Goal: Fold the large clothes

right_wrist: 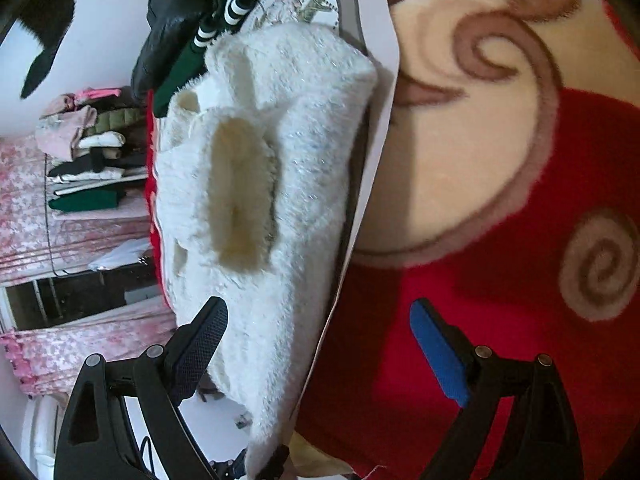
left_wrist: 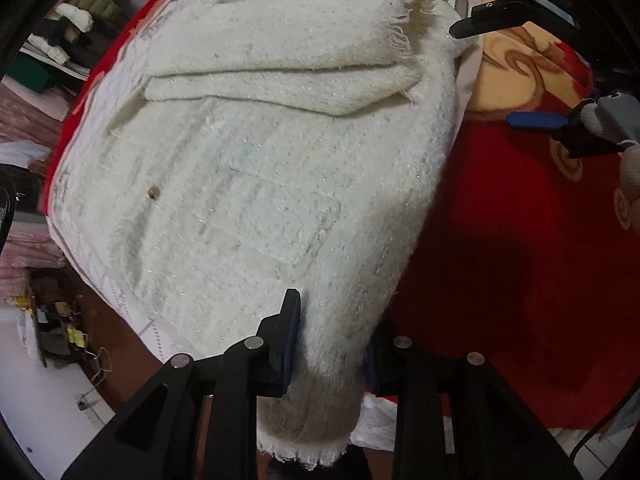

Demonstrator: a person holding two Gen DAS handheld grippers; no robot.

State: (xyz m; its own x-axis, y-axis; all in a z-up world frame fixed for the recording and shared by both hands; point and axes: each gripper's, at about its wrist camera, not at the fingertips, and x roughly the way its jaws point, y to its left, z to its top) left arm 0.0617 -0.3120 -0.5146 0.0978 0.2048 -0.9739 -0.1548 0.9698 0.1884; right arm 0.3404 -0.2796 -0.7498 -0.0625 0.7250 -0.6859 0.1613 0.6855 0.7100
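Between the left claw (left_wrist: 330, 344) fingers sits the white sweater (left_wrist: 256, 168).

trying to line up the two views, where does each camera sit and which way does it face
Left wrist: on the left gripper, facing along its fingers, shut on the white sweater's hem; the right gripper shows.
Right wrist: on the right gripper, fingers open, facing the sweater's edge.
Shared: sweater and red blanket.

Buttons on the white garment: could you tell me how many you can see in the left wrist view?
1: a small brown button on the white garment's left side. Others may be hidden under folds.
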